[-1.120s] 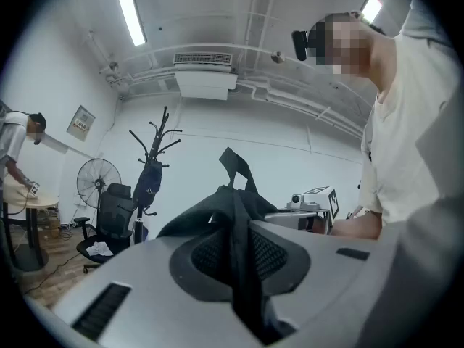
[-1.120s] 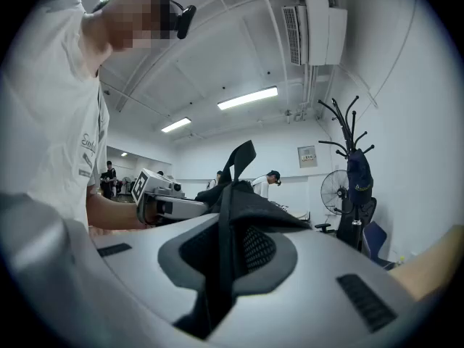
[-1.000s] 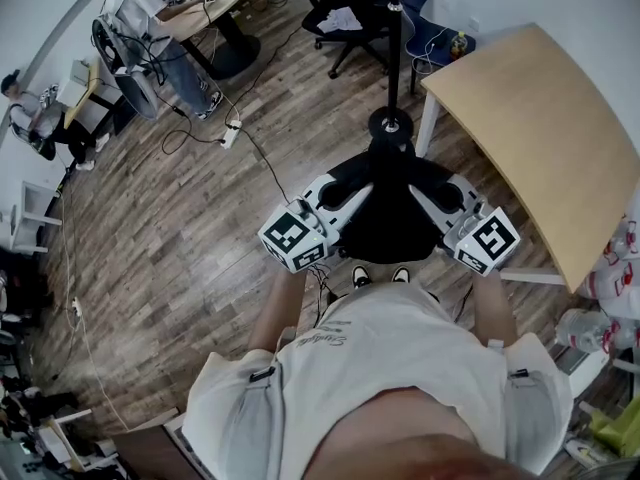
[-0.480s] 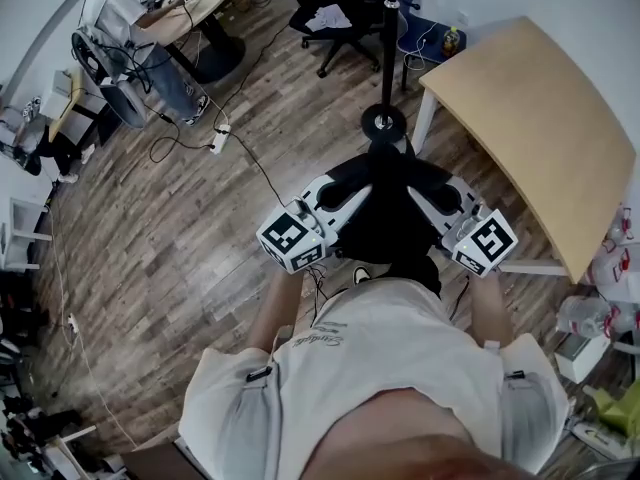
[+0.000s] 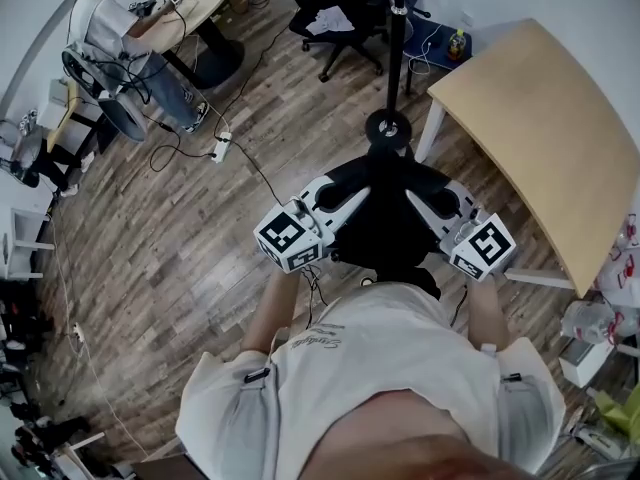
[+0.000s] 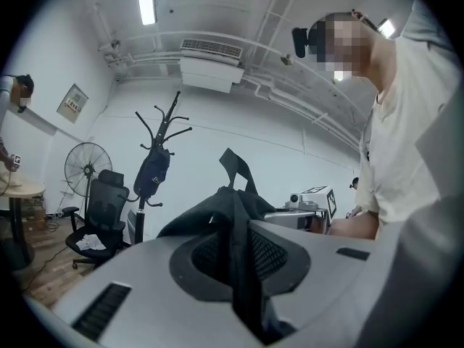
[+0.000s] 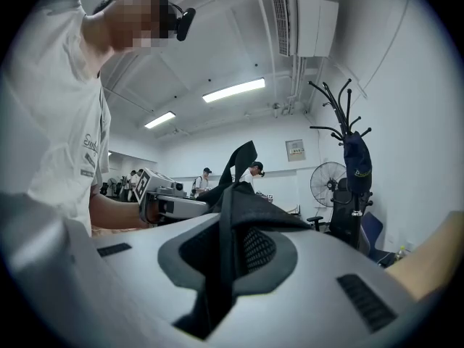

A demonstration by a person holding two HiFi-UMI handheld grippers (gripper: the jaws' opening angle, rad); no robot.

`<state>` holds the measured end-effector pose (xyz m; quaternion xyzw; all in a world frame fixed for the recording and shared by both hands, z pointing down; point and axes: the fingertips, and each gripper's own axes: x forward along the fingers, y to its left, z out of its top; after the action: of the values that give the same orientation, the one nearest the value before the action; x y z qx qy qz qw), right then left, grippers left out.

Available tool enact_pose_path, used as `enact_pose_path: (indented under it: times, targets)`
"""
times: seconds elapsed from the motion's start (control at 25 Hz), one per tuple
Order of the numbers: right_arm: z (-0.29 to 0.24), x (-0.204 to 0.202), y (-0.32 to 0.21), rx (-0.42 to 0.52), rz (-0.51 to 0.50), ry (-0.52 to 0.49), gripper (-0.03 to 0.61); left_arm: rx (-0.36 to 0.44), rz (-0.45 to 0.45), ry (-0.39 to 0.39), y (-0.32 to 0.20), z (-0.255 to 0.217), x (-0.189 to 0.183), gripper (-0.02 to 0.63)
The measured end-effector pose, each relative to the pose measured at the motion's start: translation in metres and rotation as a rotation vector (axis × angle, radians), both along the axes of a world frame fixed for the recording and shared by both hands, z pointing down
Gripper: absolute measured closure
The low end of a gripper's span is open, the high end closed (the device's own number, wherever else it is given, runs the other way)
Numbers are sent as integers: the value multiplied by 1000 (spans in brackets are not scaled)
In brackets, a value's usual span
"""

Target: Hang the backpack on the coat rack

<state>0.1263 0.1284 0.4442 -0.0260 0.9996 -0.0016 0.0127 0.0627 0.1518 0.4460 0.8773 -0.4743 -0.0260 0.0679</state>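
A black backpack [image 5: 388,220] hangs between my two grippers in front of me. My left gripper [image 5: 335,194] is shut on its left shoulder strap [image 6: 239,259]; my right gripper [image 5: 440,202] is shut on the right strap [image 7: 221,259]. Its top loop [image 6: 233,167] stands up beyond the jaws. The black coat rack [image 5: 393,58] rises just ahead, its round base [image 5: 388,126] on the wooden floor. In the left gripper view the coat rack [image 6: 161,133] carries a dark blue bag [image 6: 152,174]; the right gripper view shows the same bag [image 7: 356,158] on the rack [image 7: 341,104].
A light wooden table [image 5: 540,128] stands at the right, close to the rack base. Behind the rack are black office chairs [image 5: 345,13]. A standing fan [image 5: 110,93] and a seated person [image 5: 110,23] at a round table are at the far left. Cables [image 5: 240,148] cross the floor.
The view has shifted slightly; the rack base sits a touch lower in the head view. Both grippers keep their hold on the backpack straps.
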Motion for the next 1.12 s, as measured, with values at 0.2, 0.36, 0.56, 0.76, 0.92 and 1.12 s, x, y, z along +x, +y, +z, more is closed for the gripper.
enact_pose_path:
  times: [0.2, 0.36, 0.56, 0.76, 0.92, 1.12]
  targets:
    - [2, -32, -56, -17, -7, -5, 548, -29, -6, -3, -55, 3, -32, 568]
    - [3, -55, -100, -16, -27, -11, 546, -26, -9, -10, -99, 4, -54, 568]
    - [-4, -77, -157, -3, -40, -25, 545, -6, -13, -38, -158, -4, -75, 568]
    - [-16, -99, -210, 24, -54, -34, 545, 12, -15, -39, -212, -17, -97, 568]
    - [-19, -115, -236, 49, -53, -33, 545, 31, -19, -36, -239, -18, -111, 568]
    - [-25, -131, -267, 60, -33, -34, 545, 50, -6, -29, -272, -24, -129, 568]
